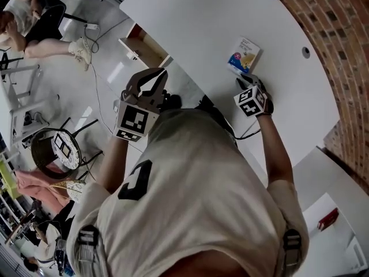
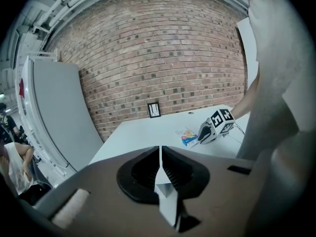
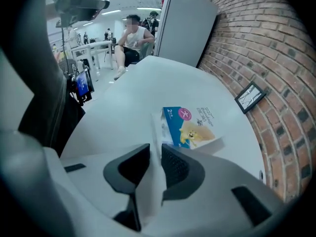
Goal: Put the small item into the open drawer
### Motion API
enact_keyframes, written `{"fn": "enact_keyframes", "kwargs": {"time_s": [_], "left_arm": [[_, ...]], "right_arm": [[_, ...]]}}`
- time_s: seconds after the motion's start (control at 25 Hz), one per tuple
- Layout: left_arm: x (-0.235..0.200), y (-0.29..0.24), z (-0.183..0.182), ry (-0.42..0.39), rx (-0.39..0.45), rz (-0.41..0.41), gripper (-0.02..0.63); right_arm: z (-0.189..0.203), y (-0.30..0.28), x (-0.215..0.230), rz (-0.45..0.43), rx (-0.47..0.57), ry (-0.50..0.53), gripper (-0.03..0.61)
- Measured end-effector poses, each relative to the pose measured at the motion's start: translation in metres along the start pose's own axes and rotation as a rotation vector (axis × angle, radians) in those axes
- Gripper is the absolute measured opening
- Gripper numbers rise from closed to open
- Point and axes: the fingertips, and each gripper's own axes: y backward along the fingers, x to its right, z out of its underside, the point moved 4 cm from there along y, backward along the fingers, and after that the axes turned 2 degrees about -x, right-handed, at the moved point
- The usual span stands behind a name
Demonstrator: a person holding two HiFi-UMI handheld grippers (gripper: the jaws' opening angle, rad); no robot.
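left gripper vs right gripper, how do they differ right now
Jaws: the left gripper has its jaws closed together, while the right gripper has its jaws slightly apart.
Place: the left gripper is held off the edge of the table, over the floor. The right gripper is over the tabletop.
Aim: the right gripper points at the small box just ahead of its tips. The left gripper has nothing close ahead.
Both carry a marker cube.

Box (image 1: 244, 55) lying on the table (image 1: 207, 22), right gripper (image 1: 246, 82) sitting just on its near side, drawer (image 1: 144, 46) standing open below the table's left edge, left gripper (image 1: 152, 78) hanging near the drawer
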Motion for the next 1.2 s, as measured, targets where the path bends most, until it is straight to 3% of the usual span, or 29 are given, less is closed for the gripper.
{"fn": "enact_keyframes", "kwargs": {"time_s": [0.28,0.56,0.72,0.92,1.2], "left_arm": [[-0.012,0.018,0.020,0.031,0.023,-0.008,0.017],[-0.043,0.046,0.044,0.079,0.076,-0.058,0.017],[-0.057,0.057,0.067,0.098,0.094,-0.037,0.017],[-0.087,0.099,0.102,0.137,0.122,-0.042,0.017],[-0.109,0.128,0.144,0.149,0.086,-0.019,0.017]], "right_arm": [[-0.002,0.000,0.002,0.028,-0.044,-0.020,0.017],[-0.023,0.011,0.000,0.061,-0.070,-0.077,0.006],[-0.030,0.021,-0.008,0.100,-0.061,-0.196,0.006],[-0.068,0.033,-0.033,0.140,-0.021,-0.315,0.006],[-0.109,0.052,-0.078,0.083,0.067,-0.479,0.006]]}}
